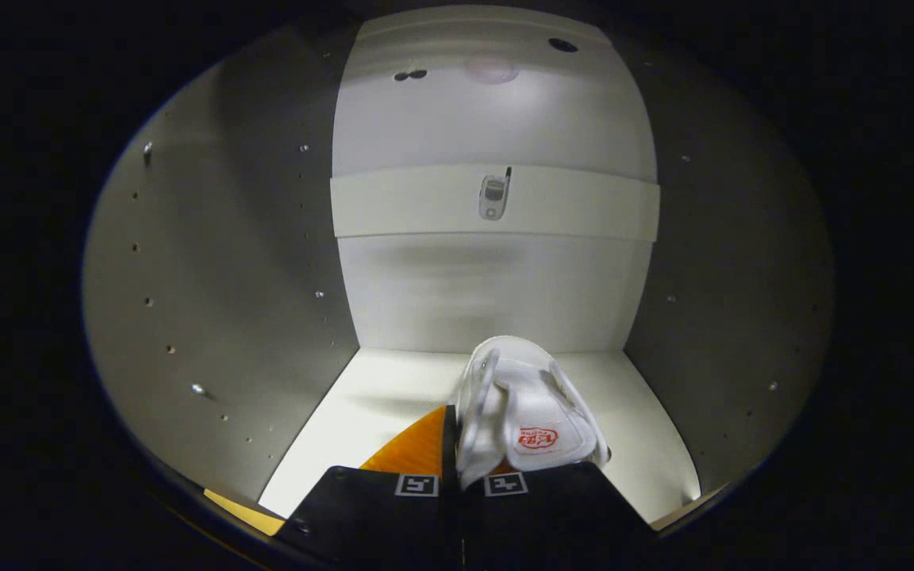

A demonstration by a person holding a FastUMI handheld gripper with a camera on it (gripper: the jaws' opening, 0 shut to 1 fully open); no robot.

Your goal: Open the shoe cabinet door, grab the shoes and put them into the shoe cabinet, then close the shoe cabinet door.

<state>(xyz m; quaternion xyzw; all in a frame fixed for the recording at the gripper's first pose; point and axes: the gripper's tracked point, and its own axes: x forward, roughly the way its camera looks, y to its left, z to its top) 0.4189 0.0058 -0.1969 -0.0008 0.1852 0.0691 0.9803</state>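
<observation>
I see one white shoe [520, 412] with a red logo, clamped between my gripper [461, 484] fingers, toe pointing into the shoe cabinet [227, 277] above its floor. Beyond it, one rail [425, 202] crosses the back panel, carrying one metal fitting [493, 196].

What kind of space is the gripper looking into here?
Most likely the inside of a shoe cabinet: pale side walls with rows of peg holes, a crossbar on the back panel, and a white shoe held by the gripper above the floor.
</observation>
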